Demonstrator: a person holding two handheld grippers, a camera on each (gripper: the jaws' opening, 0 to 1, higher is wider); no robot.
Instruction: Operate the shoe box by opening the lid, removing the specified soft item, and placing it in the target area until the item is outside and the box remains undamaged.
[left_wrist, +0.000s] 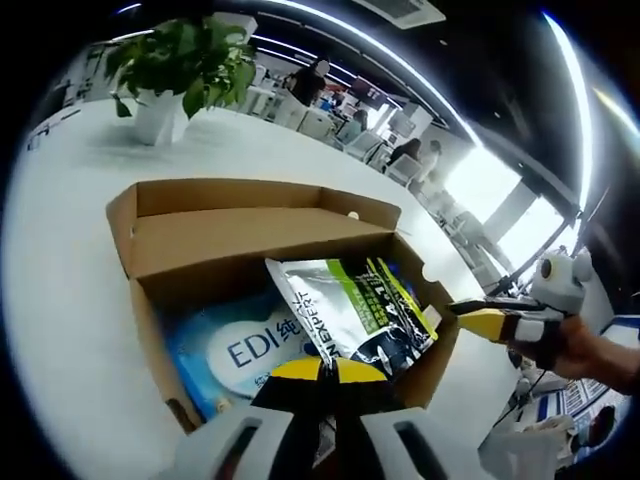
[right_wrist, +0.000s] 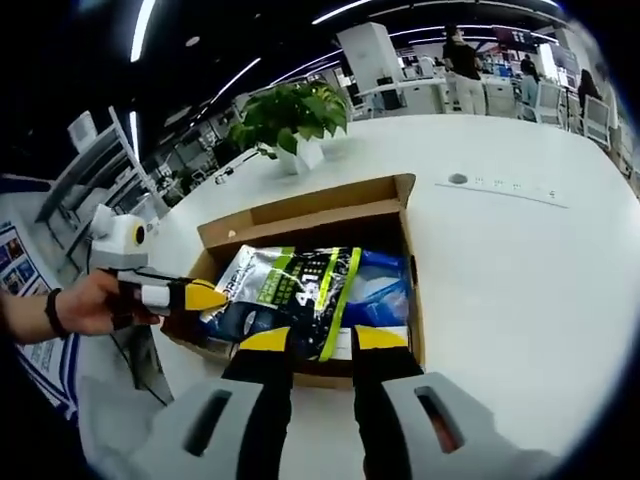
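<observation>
An open brown shoe box (left_wrist: 200, 240) sits on the white table with its lid folded back. Inside lies a blue and white soft pack (left_wrist: 230, 350) marked "EDI". A silver, green and black pouch (left_wrist: 350, 305) rests tilted over it. My left gripper (left_wrist: 328, 368) is shut on the pouch's near edge. My right gripper (left_wrist: 455, 312) comes in from the right at the box wall. In the right gripper view, the box (right_wrist: 300, 215) holds the pouch (right_wrist: 290, 285) over the blue pack (right_wrist: 385, 290). My right gripper (right_wrist: 322, 342) stands open around the pouch's near edge, and the left gripper (right_wrist: 215, 296) pinches its left edge.
A potted plant (left_wrist: 160, 110) in a white pot stands on the table beyond the box, also seen as the plant (right_wrist: 295, 125). The white table (right_wrist: 520, 260) stretches wide to the right of the box. Chairs, desks and people fill the background. A hand (right_wrist: 80, 300) holds the left gripper.
</observation>
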